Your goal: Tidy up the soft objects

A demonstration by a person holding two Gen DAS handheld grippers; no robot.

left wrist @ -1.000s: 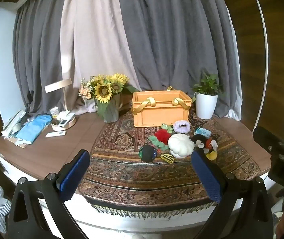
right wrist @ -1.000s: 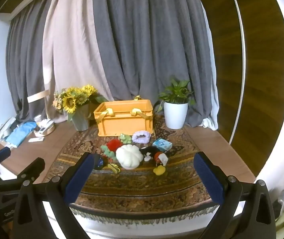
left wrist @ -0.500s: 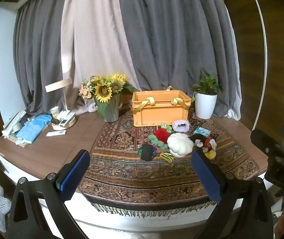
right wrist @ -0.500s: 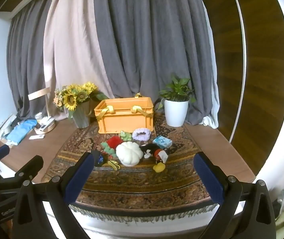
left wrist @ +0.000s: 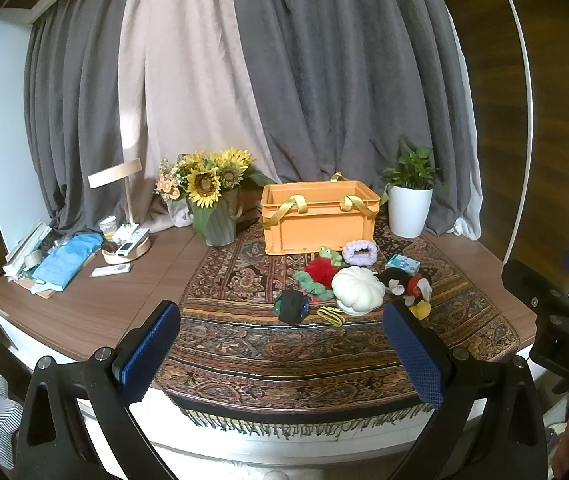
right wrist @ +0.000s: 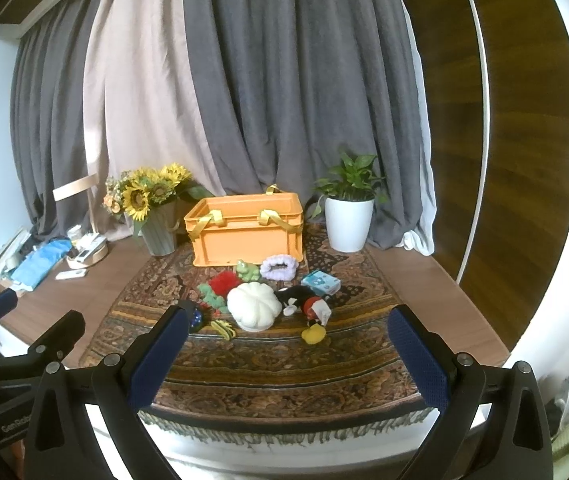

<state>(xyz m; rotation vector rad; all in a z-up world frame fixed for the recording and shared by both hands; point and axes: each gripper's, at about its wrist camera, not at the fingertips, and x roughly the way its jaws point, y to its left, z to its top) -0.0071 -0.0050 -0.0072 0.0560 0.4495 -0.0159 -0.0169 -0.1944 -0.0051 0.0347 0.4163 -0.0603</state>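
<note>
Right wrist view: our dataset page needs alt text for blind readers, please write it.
The open right gripper hovers before a patterned rug where soft toys, among them a white plush pumpkin, lie in front of an orange crate. Sunflowers and a potted plant flank the crate against grey curtains.

One orange crate (right wrist: 248, 230), one white pumpkin cushion (right wrist: 254, 306), one potted plant (right wrist: 349, 216), one sunflower vase (right wrist: 158, 226), two grippers.
</note>
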